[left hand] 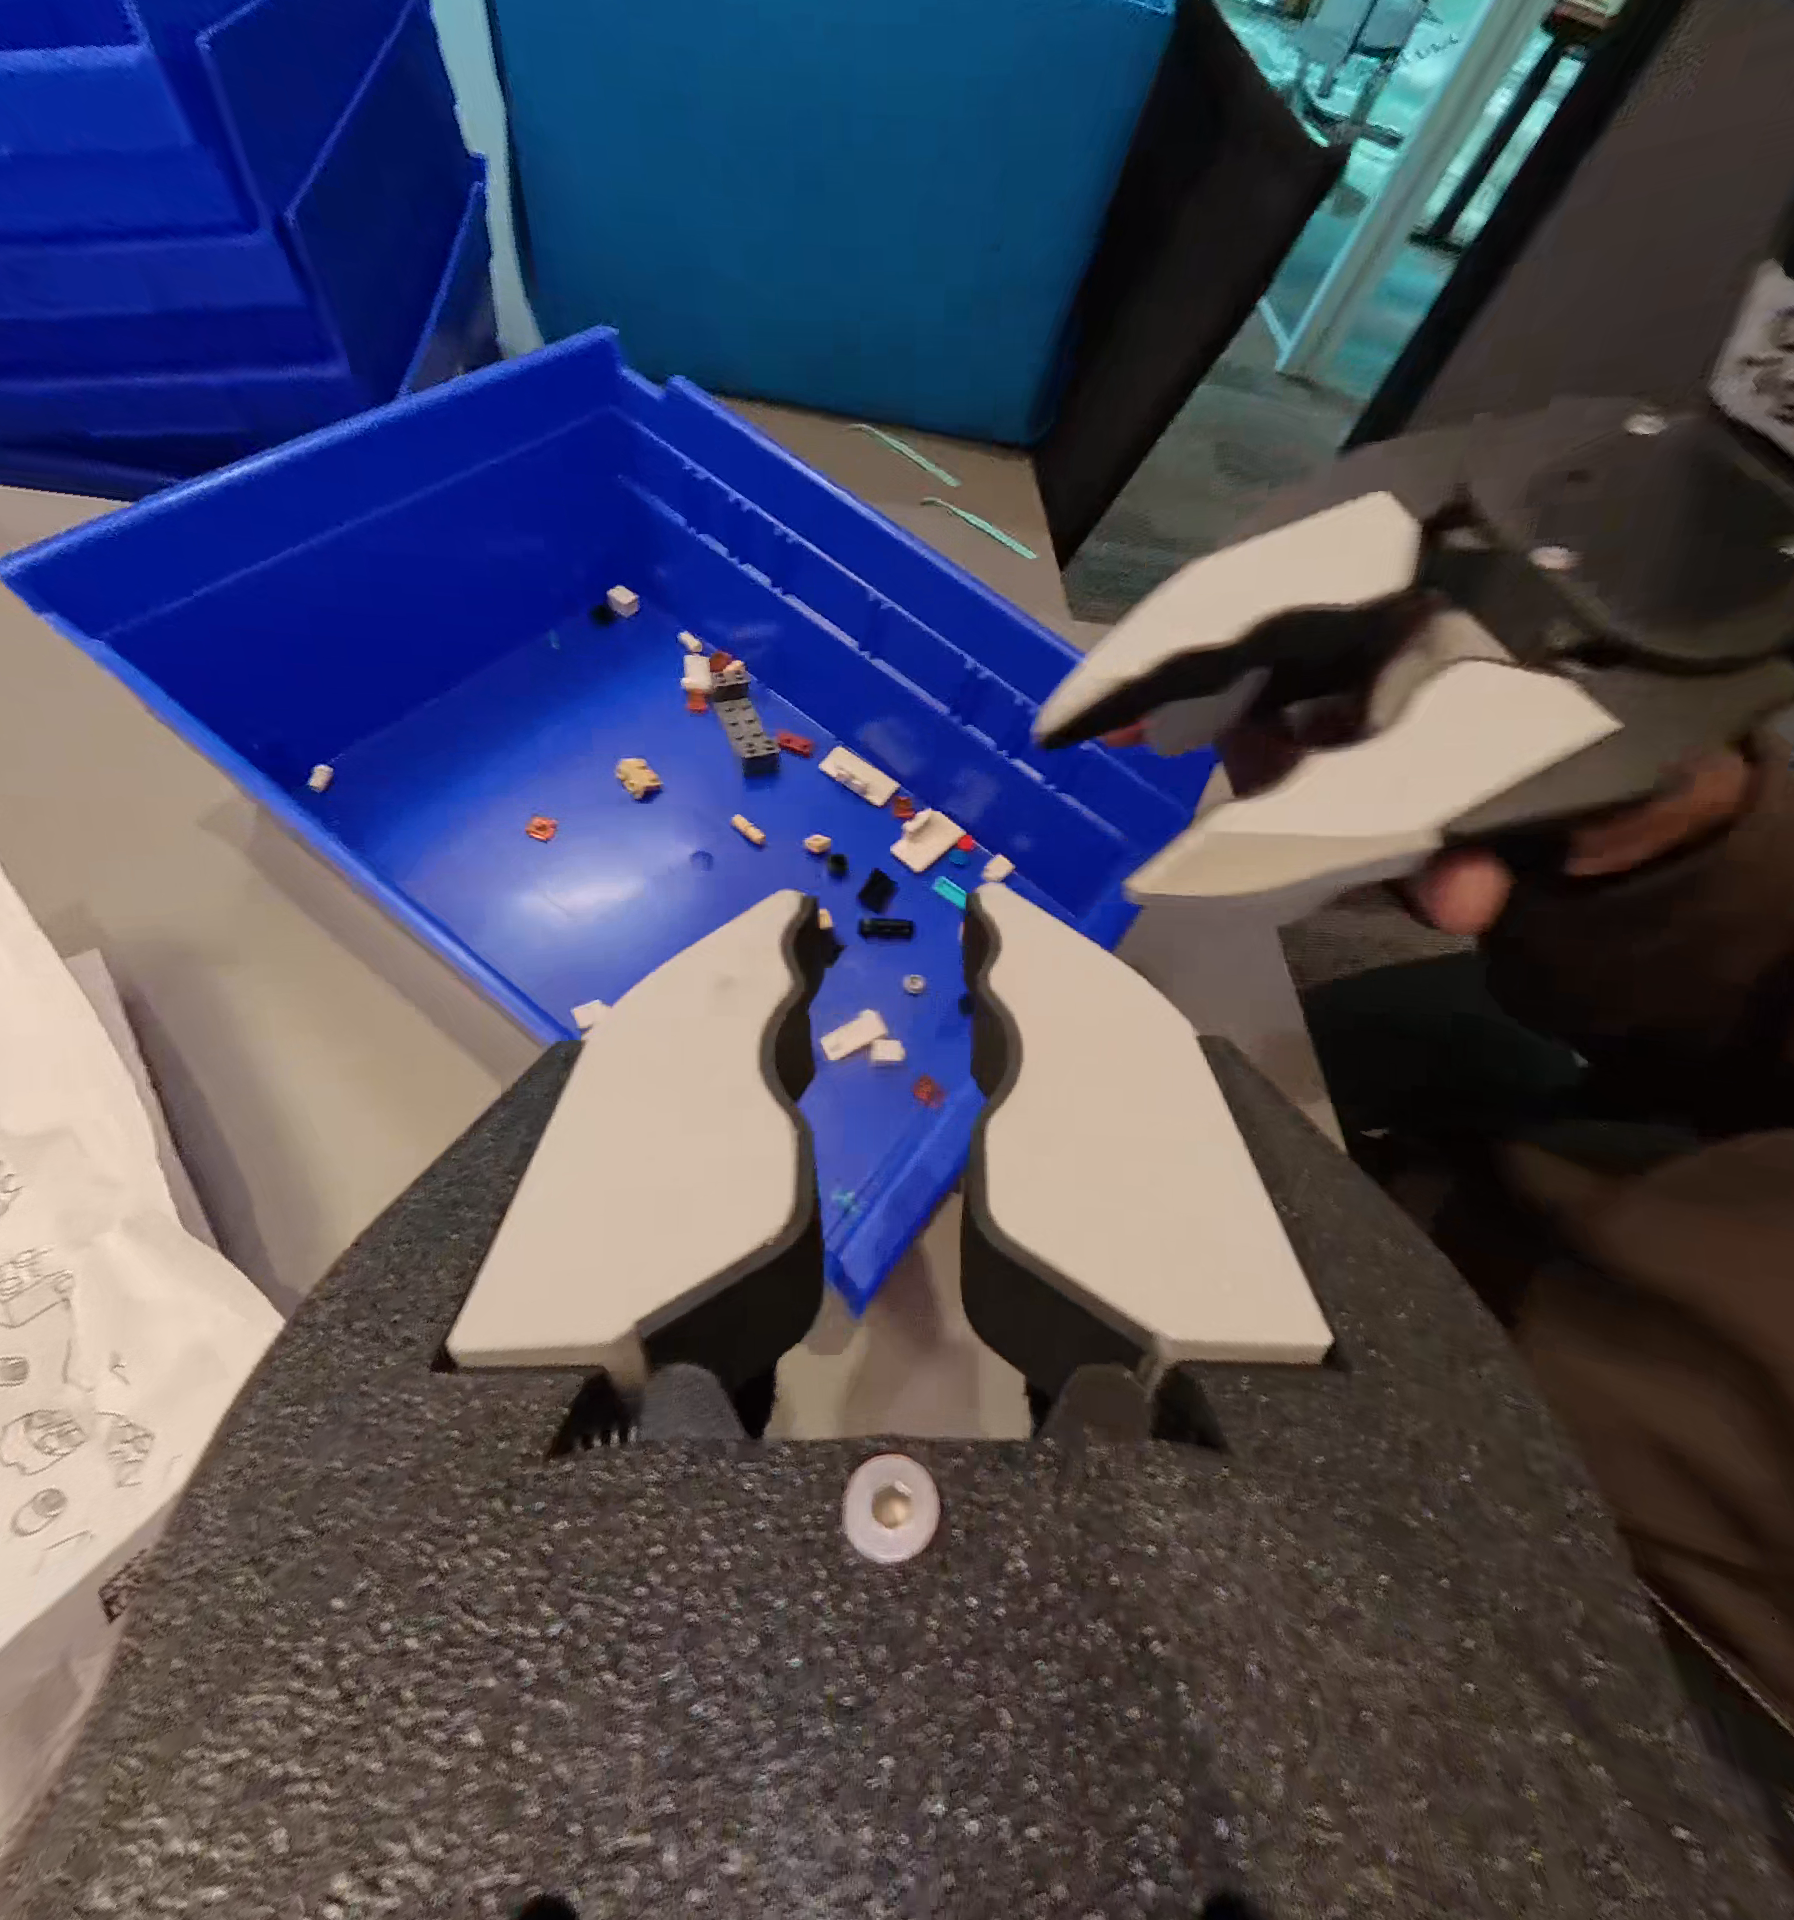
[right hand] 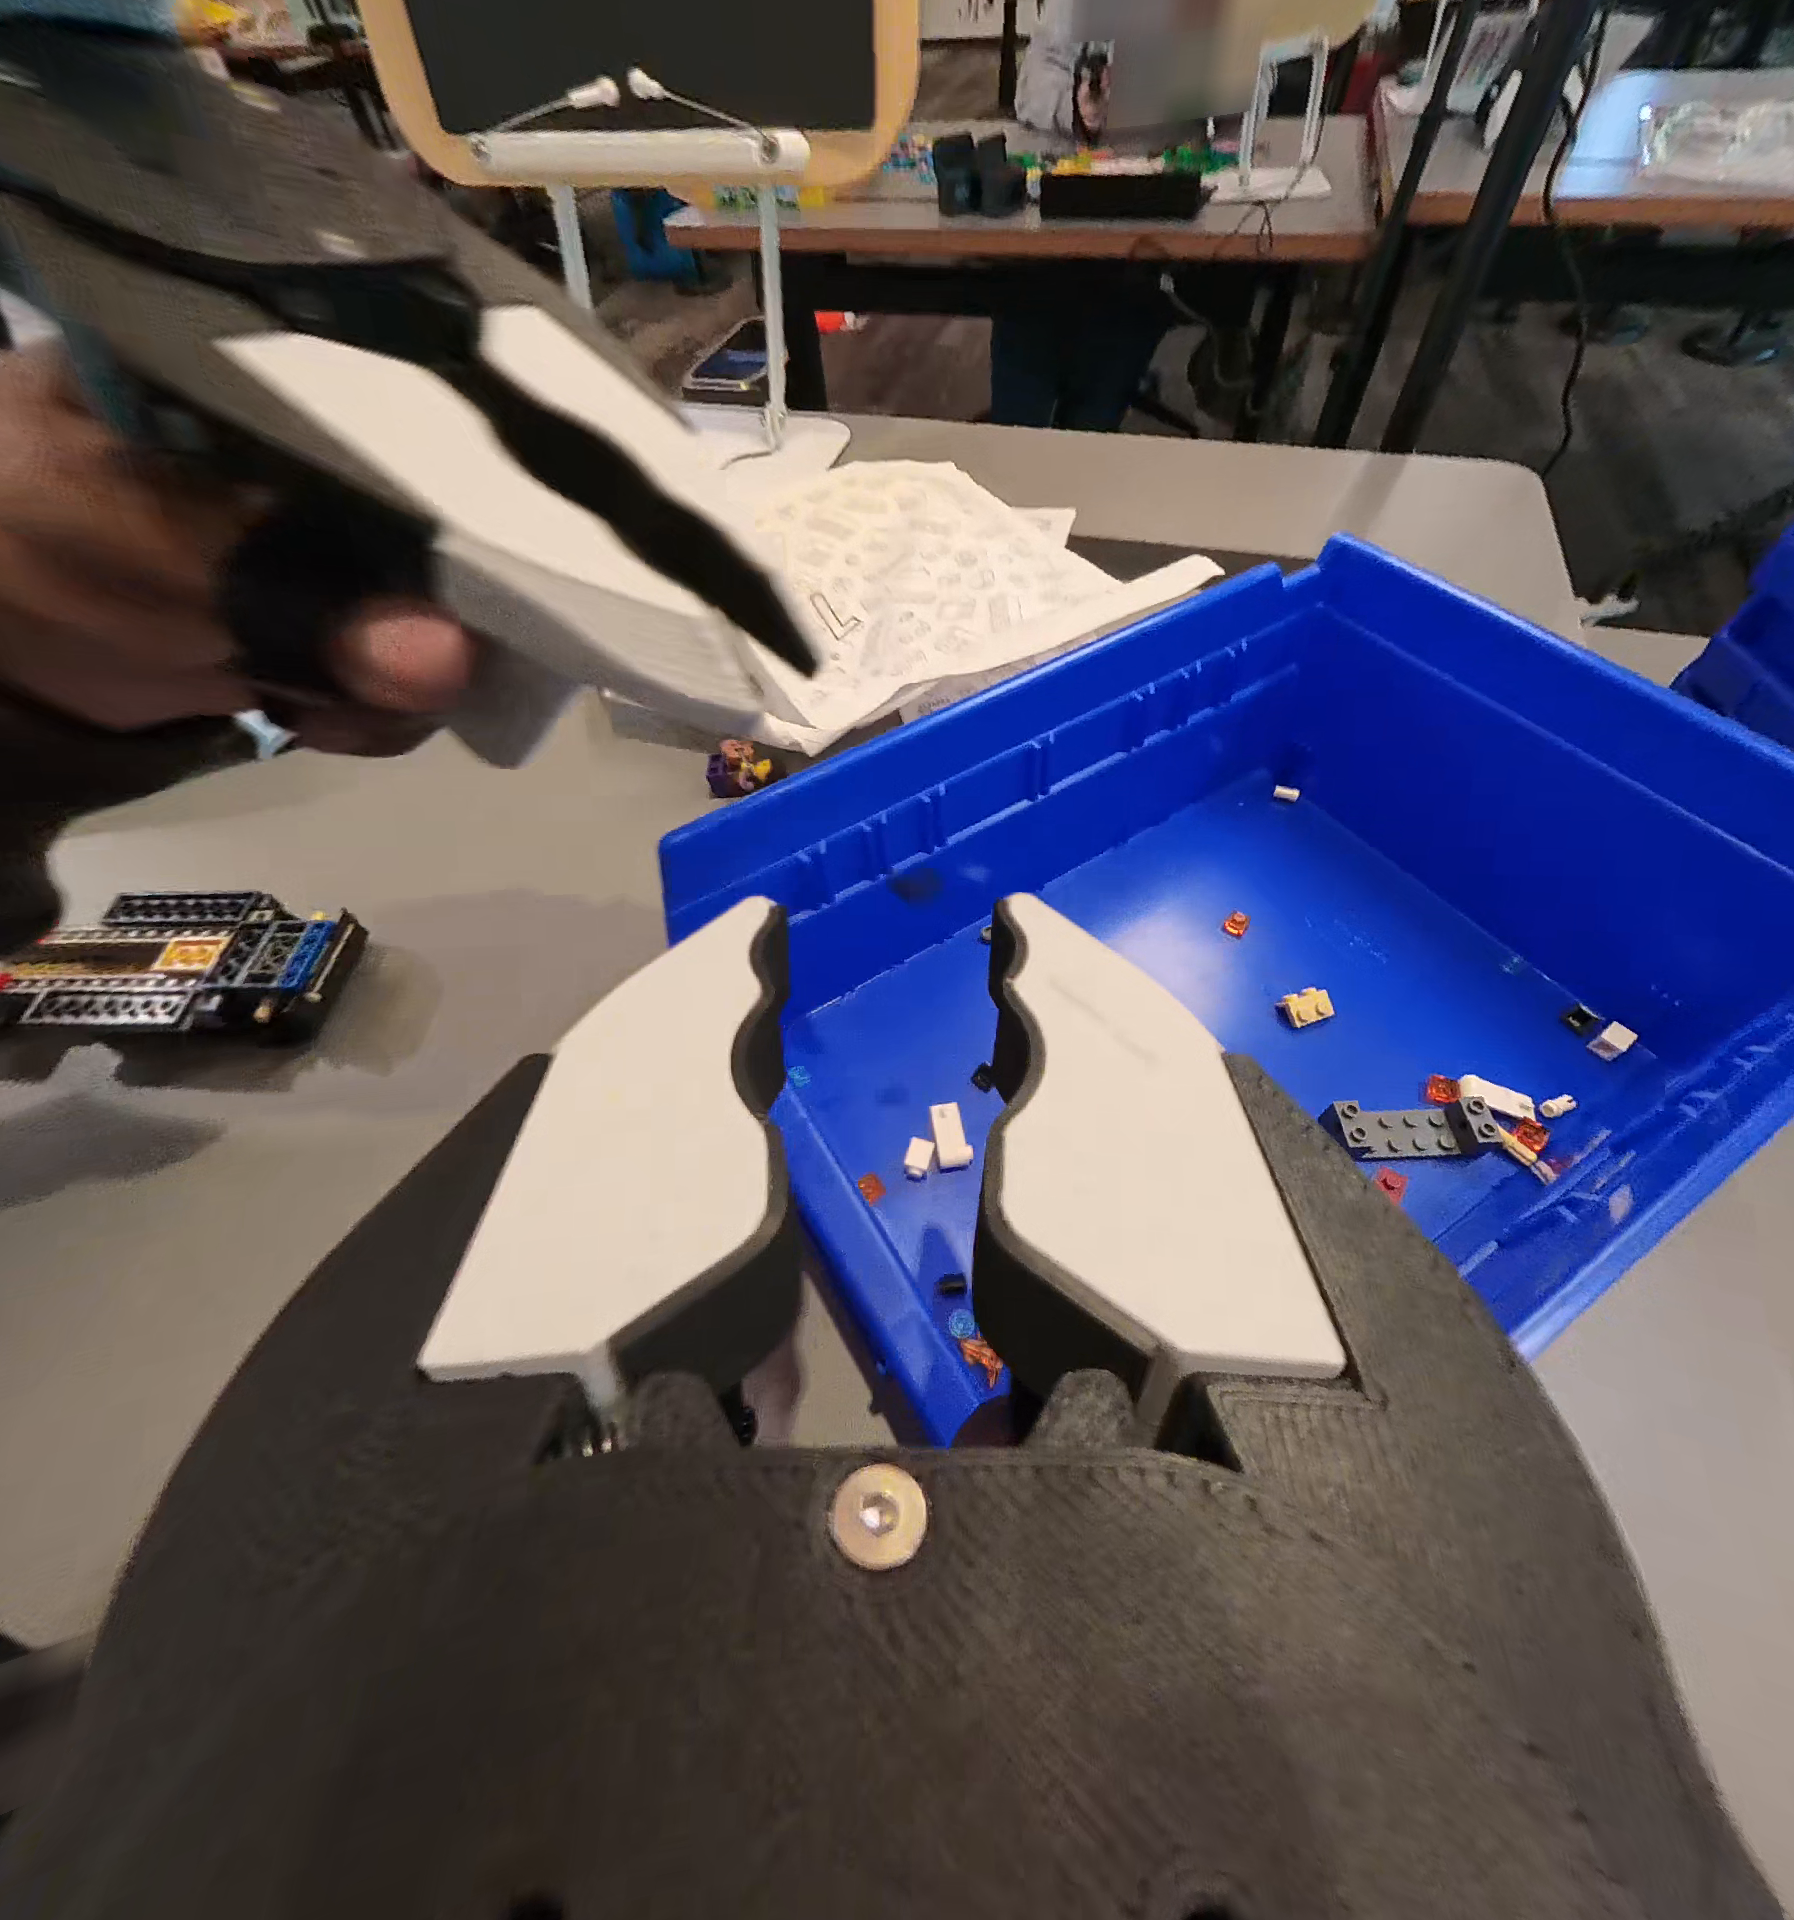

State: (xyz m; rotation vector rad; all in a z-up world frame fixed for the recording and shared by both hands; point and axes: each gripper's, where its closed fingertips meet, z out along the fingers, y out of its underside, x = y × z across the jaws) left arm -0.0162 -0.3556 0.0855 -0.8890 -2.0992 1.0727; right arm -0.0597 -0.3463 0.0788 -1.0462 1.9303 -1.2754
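Hovering above a blue bin: left gripper, jaws parted, nothing between the pads; the bin floor shows through the gap. Right gripper, likewise parted and bare, poised over the bin's near corner.

Bin stands on a grey table. Contents, scattered loose on its floor: small toy bricks in white, tan, red, black and teal, among them a dark grey studded plate, a tan piece, two white flat pieces, a black cylinder.

Items on the table outside the bin: a partly built black brick vehicle, well apart to the left; a small purple and yellow brick cluster near the bin's wall; printed white paper sheets behind it.

Stacked blue bins stand beyond.
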